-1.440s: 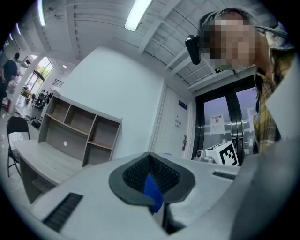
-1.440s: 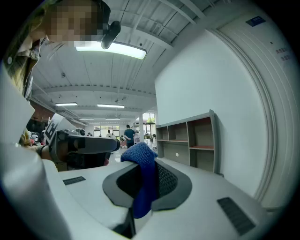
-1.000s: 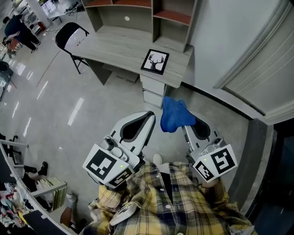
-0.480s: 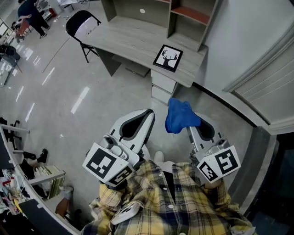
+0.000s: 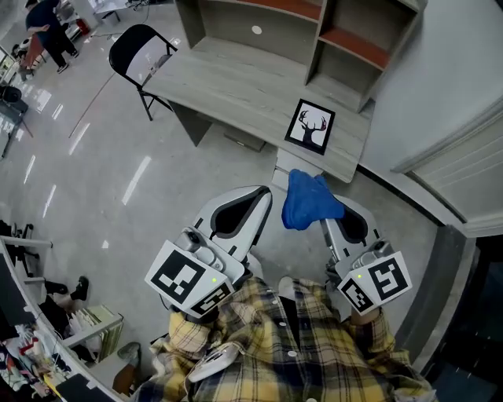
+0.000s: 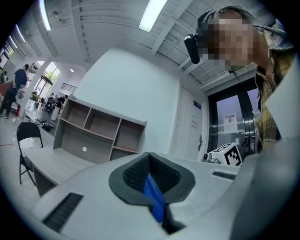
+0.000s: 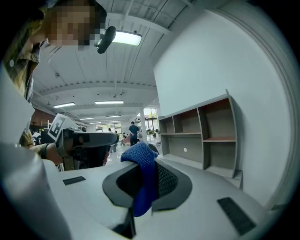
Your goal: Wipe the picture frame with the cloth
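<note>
The picture frame point(image 5: 310, 126), black-edged with a deer-head print, lies flat near the right end of the grey desk point(image 5: 228, 78). My right gripper point(image 5: 317, 213) is shut on a blue cloth point(image 5: 306, 200), which bunches over its tips; in the right gripper view the cloth point(image 7: 143, 164) hangs from the closed jaws of the right gripper point(image 7: 143, 187). My left gripper point(image 5: 263, 194) is shut with nothing held; in the left gripper view a thin blue strip shows at the seam of the left gripper point(image 6: 152, 187). Both grippers hover over the floor, short of the desk.
A shelf unit point(image 5: 314, 23) stands on the desk's back edge. A black folding chair point(image 5: 137, 51) stands at the desk's left end. A white wall and door frame point(image 5: 448, 141) run along the right. A person point(image 5: 43, 31) stands far left.
The desk and picture frame have shifted right and nearer in the head view as the person moved toward them. Both grippers keep their pose, the cloth still held.
</note>
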